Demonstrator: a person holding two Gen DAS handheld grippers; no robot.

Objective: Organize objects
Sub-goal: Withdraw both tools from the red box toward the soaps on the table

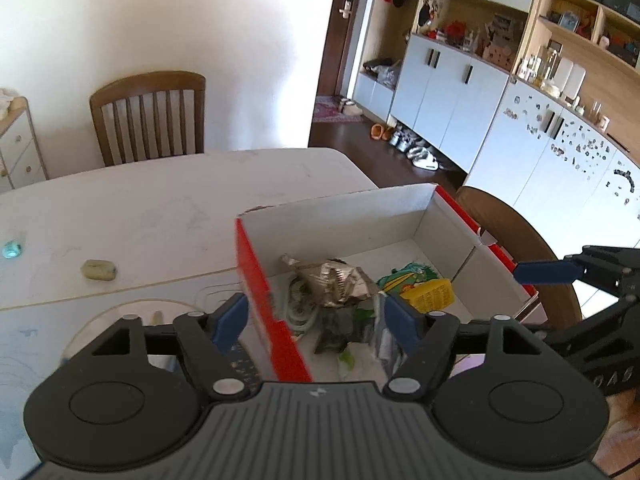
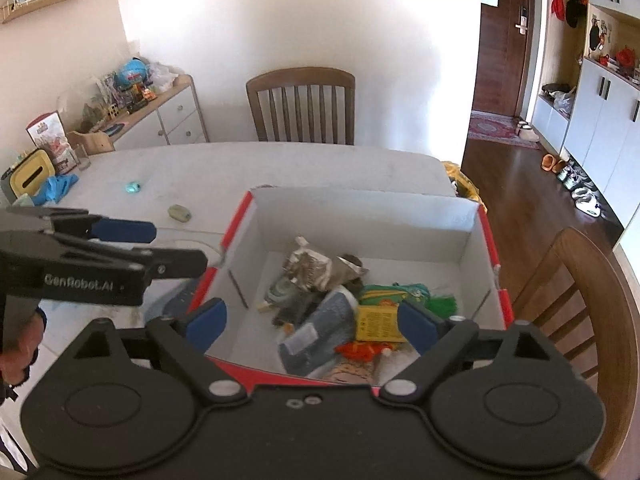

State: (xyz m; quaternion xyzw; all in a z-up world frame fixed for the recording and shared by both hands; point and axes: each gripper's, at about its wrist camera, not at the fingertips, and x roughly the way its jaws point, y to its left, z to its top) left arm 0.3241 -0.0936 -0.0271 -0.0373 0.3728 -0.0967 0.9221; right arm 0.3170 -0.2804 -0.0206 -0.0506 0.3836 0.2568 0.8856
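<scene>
A cardboard box, red outside and white inside, stands open on the pale table. In it lie a crumpled foil wrapper, a yellow packet, a green toy, a blue-grey pouch and an orange item. My right gripper hangs open above the box's near side, nothing between its pads. My left gripper is open too, astride the box's red left wall without pressing it. The foil wrapper lies just ahead of it. My right gripper's blue pad shows at the right.
On the table left of the box lie a small greenish block and a teal bead-like thing. A yellow tissue box and blue gloves sit at the far left. Wooden chairs stand behind and to the right.
</scene>
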